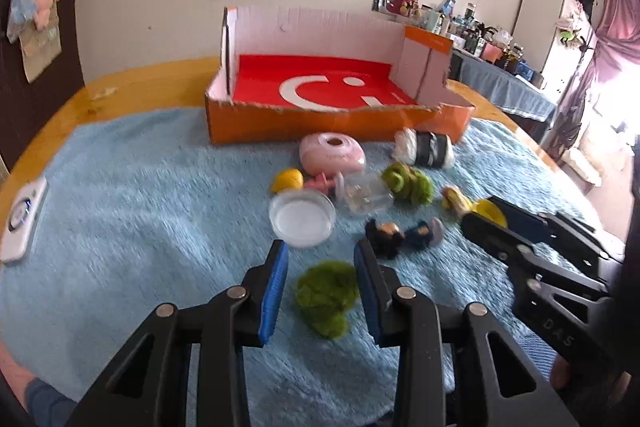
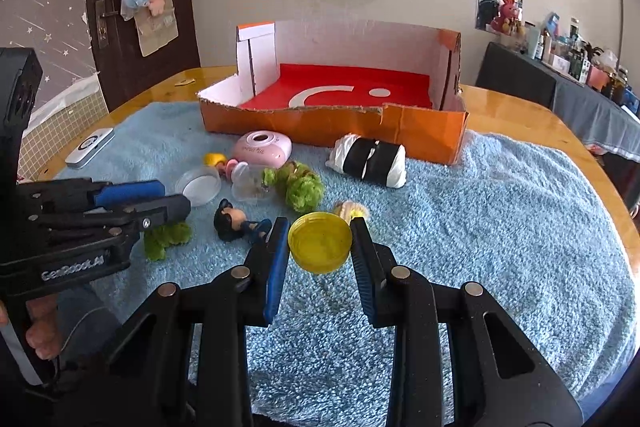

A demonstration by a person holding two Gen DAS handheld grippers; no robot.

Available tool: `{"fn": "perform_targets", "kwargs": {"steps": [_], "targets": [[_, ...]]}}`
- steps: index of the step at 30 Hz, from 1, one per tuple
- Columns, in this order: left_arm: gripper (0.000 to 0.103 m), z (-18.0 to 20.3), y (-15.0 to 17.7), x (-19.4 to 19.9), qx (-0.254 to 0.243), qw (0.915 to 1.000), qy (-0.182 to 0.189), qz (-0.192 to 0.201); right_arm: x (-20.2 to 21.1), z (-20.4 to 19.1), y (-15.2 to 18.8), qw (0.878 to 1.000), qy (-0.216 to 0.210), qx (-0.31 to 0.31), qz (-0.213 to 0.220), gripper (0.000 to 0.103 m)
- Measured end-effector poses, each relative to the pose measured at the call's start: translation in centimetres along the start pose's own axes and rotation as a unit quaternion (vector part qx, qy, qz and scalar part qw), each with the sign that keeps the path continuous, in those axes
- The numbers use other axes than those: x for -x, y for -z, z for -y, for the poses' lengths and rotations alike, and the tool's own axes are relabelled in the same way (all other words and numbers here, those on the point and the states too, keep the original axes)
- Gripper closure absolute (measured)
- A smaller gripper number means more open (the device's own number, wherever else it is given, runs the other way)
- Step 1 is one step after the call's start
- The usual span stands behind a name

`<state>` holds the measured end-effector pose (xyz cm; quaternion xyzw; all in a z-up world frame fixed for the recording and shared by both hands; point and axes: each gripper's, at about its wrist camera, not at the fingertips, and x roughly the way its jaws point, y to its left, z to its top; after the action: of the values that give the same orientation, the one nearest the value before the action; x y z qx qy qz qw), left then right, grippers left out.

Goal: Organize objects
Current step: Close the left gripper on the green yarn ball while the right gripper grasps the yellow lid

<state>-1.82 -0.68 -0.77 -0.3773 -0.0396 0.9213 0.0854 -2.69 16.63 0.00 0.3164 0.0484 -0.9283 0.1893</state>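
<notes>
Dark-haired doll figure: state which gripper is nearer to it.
About equal. The doll figure lies between them: left gripper to its left over the green tuft, right gripper to its right, holding the yellow lid.

Yellow lid (image 2: 320,242) apparently pinched in right claw (image 2: 320,227)

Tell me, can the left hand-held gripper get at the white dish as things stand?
Probably not at once: the left hand-held gripper is closed on a green fuzzy toy. The white dish sits just ahead, unobstructed.

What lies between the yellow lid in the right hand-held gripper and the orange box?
The yellow lid sits between the right hand-held gripper's fingers. Toward the orange box, a small cream toy lies just behind it, and the black-and-white bundle lies before the box front. Lifting over should clear both.
</notes>
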Motion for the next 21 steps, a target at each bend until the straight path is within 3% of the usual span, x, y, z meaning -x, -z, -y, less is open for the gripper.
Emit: {"fn": "perform_targets", "kwargs": {"steps": [15, 17, 19, 21], "targets": [[0.066, 0.7, 1.3, -0.6, -0.006, 0.9999, 0.005, -0.014, -1.3, 0.7, 1.5, 0.999, 0.026, -0.005, -0.025, 0.073], [0.066, 0.6, 1.3, -0.6, -0.005, 0.9999, 0.006, -0.013, -1.4, 0.7, 1.5, 0.999, 0.028, -0.002, -0.027, 0.067], [0.067, 0.5, 1.3, -0.6, -0.003, 0.9999, 0.01, -0.013, -1.4, 0.6, 1.7, 0.999, 0.023, -0.002, -0.027, 0.051], [0.072, 0.4, 1.3, -0.6, 0.0, 0.9998, 0.013, -0.012, -1.4, 0.5, 1.7, 0.999, 0.027, 0.001, -0.026, 0.051]]}}
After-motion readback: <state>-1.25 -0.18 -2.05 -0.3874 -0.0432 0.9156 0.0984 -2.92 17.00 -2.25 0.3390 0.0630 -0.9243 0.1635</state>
